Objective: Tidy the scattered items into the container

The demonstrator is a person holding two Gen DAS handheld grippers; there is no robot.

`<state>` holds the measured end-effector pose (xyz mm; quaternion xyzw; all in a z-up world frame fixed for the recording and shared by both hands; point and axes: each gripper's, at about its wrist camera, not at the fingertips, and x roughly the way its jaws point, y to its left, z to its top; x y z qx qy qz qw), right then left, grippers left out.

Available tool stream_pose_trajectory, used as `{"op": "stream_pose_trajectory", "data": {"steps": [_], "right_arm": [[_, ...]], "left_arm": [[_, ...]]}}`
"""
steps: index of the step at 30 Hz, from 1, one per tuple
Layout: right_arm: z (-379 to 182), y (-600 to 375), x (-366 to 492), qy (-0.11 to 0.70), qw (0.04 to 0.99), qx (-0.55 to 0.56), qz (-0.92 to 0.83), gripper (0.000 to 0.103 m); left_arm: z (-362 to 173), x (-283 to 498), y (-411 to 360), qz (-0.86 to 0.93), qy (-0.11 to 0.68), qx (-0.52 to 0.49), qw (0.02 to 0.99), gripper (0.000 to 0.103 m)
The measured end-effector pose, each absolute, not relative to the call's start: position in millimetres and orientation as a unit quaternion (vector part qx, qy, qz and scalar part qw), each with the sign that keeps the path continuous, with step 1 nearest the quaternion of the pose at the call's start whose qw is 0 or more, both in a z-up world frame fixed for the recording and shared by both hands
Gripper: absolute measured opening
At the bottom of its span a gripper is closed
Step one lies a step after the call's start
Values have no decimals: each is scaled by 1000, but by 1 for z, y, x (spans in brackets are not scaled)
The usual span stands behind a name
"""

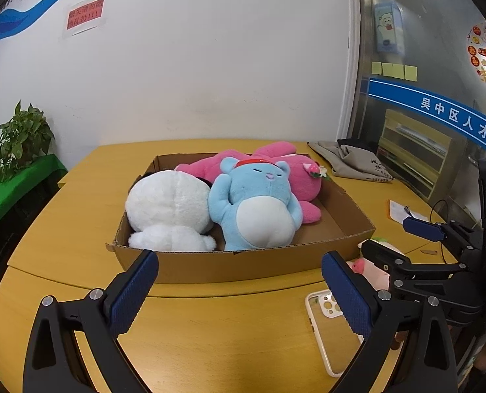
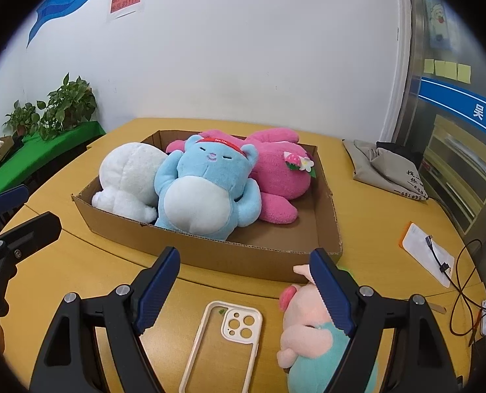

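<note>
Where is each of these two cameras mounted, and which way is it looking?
Left wrist view: sits on the left gripper, looking forward and down over its open blue-padded fingers at the cardboard box of plush toys; the right gripper shows at the right edge.
Right wrist view: sits on the right gripper, also open, facing the same box, with a phone case and a pig plush nearby.
Shared: the box, the blue plush, the yellow table.

My tongs (image 2: 244,291): black frames, blue textured pads. Brown cardboard box (image 2: 210,255) holds white plush (image 2: 128,177), sky-blue bear (image 2: 203,190) with red headband, magenta rabbit (image 2: 282,177). Cream-rimmed clear phone case (image 2: 224,337) and pink pig plush (image 2: 305,327) in teal on ochre counter (image 2: 79,268).
</note>
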<state>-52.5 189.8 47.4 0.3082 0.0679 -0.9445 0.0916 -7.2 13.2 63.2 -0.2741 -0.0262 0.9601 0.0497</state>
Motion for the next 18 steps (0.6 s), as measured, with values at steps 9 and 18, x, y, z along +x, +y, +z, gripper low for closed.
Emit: {"op": "stream_pose_trajectory", "data": {"steps": [9,18], "right_arm": [[49,187,-49,70,99,304,-945,81],[45,198,-48,62,89,310,-944,81]], "left_arm": [[61,-4,8,960,-40,-274,47,101],[57,-9,15,958,-39,-279,60,101]]}}
